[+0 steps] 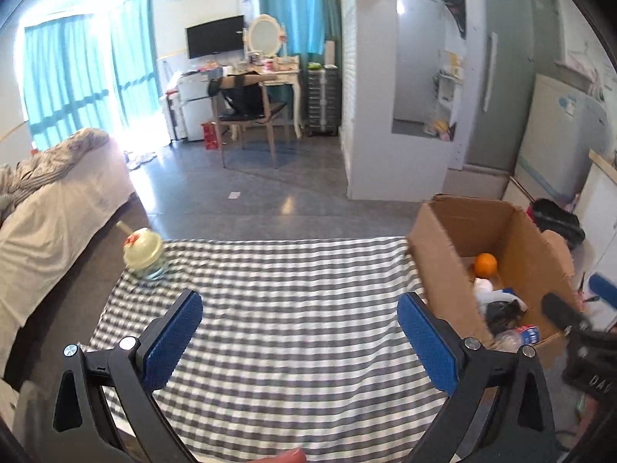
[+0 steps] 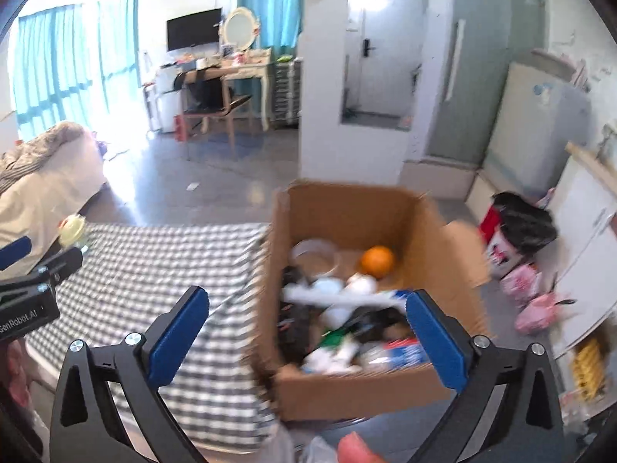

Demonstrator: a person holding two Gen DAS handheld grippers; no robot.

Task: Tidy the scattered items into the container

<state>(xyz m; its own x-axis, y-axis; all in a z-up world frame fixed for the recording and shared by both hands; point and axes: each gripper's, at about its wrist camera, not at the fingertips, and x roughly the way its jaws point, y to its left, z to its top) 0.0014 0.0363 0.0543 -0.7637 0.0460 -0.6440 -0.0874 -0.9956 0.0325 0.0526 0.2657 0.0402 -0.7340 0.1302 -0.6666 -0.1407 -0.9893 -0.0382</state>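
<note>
Both the left gripper (image 1: 300,341) and right gripper (image 2: 308,332) are spread and empty; only the pale-green lidded glass cup (image 1: 144,256) remains on the grey-checked tablecloth (image 1: 277,308), far-left corner, well apart from the filled brown cardboard box (image 2: 347,208), so left should approach level, pinching below the lid.

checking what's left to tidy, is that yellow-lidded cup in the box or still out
Out: the cup stands on the checked cloth, apart from the cardboard box.

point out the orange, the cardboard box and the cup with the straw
orange (image 2: 377,261), right wrist view, middle of its skin
cardboard box (image 2: 347,208), right wrist view, inner far wall
cup (image 1: 143,253), left wrist view, domed lid
</note>
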